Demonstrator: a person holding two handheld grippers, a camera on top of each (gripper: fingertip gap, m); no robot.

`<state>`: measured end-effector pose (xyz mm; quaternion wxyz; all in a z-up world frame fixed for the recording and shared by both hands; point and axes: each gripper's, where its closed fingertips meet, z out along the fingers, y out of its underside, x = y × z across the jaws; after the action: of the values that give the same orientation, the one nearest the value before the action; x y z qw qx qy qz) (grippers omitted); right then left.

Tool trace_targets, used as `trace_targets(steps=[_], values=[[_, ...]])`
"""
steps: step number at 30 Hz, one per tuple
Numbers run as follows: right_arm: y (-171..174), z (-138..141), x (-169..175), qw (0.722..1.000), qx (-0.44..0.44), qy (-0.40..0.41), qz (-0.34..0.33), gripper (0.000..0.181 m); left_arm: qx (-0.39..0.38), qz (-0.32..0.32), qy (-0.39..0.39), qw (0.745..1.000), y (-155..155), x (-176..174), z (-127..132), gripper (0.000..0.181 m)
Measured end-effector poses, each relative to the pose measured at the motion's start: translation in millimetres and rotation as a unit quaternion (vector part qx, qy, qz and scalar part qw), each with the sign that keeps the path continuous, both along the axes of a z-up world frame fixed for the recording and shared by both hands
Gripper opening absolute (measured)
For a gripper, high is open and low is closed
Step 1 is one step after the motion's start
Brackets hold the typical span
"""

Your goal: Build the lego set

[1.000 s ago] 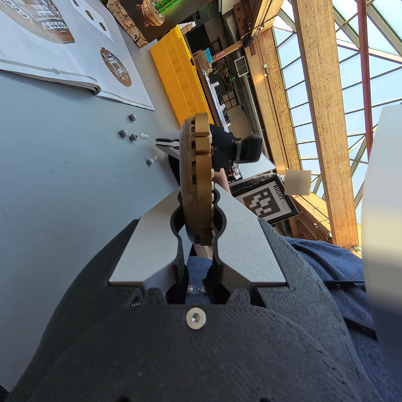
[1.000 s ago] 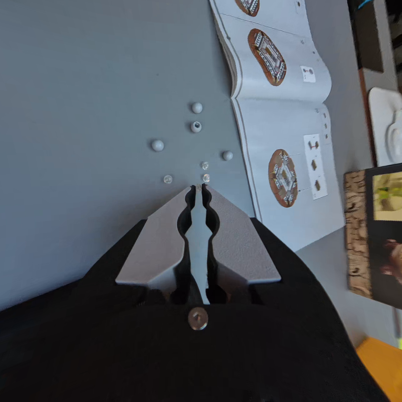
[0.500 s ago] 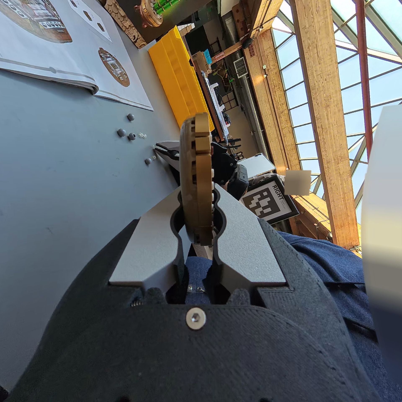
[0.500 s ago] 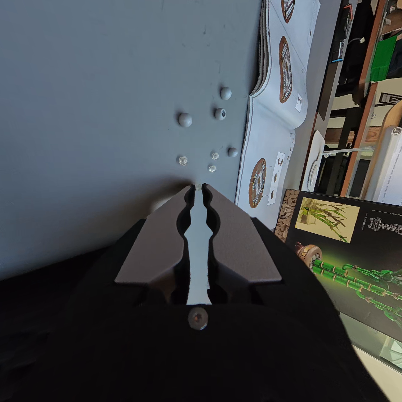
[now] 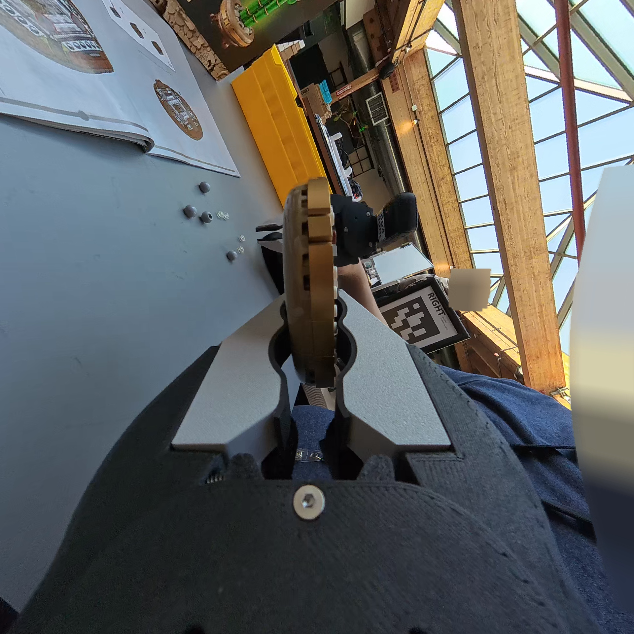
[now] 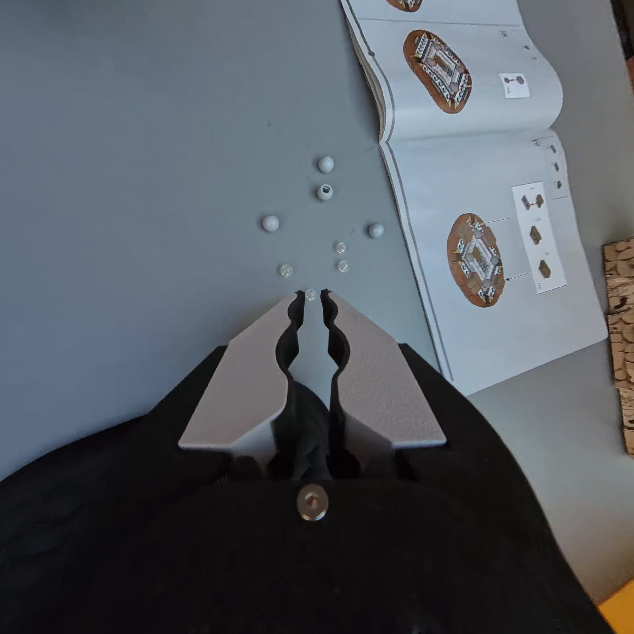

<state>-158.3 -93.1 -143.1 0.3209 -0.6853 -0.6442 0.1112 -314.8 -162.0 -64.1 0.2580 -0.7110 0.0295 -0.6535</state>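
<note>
Clear stud (image 6: 310, 294): on the desk (image 6: 137, 171), right between the right gripper (image 6: 311, 292) fingertips, fingers slightly spread.
Left gripper (image 5: 310, 329): pinching the brown oval base (image 5: 310, 281) on edge.

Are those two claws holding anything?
Left gripper clamps the round tan Lego disc edge-on by its lower rim. Right gripper holds nothing.
</note>
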Motion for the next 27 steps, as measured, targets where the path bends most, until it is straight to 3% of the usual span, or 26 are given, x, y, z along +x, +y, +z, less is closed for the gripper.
trace_targets(steps=[16, 27], values=[[-0.7, -9.4, -6.8, 0.983, -0.059, -0.123, 0.122, 0.009, -0.009, -0.01, -0.007, 1.0, -1.9, 0.8, -3.3, 0.019], [2.2, -16.5, -1.2, 0.975, -0.067, -0.165, 0.134, 0.006, -0.012, -0.009, -0.008, 1.0, -0.1, 0.3, -4.2, 0.019]])
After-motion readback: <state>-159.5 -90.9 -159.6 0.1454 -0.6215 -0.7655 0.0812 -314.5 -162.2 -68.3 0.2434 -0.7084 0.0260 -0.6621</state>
